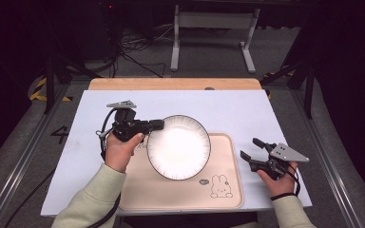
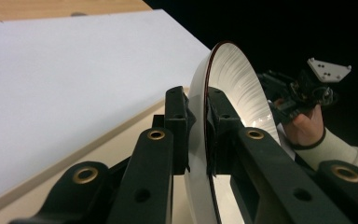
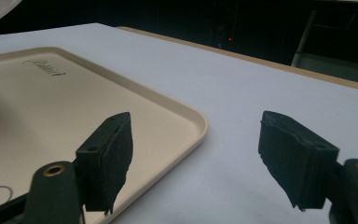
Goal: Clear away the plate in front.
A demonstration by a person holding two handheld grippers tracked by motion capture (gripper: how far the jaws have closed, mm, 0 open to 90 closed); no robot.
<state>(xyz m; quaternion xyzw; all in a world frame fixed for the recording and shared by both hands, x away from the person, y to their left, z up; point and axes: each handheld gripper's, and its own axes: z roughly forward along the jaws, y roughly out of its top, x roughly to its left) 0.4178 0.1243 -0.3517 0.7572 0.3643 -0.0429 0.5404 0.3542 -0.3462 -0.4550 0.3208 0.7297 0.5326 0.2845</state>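
In the high view the left gripper (image 1: pixel 158 124) grips the left rim of a white plate (image 1: pixel 178 147) with a thin dark edge; the plate sits over the left half of a beige tray (image 1: pixel 228 190), which lies on the white table cover (image 1: pixel 228 107). The left gripper view shows its 2 black jaws clamped on the plate (image 2: pixel 235 81), 1 on each face of the rim, with the plate standing on edge between them and tilted up off the tray (image 2: pixel 121 140); the ribbed inner face of the plate turns toward the right gripper (image 2: pixel 286 93), which is seen farther off in the person's other hand. In the high view the right gripper (image 1: pixel 255 149) is held just beside the tray's right edge, well apart from the plate; a rabbit drawing (image 1: pixel 221 186) marks the tray's near right corner. In the right gripper view its 2 jaws stand wide apart with nothing between them, above the tray's rounded corner (image 3: pixel 193 123) and the white cover (image 3: pixel 242 93).
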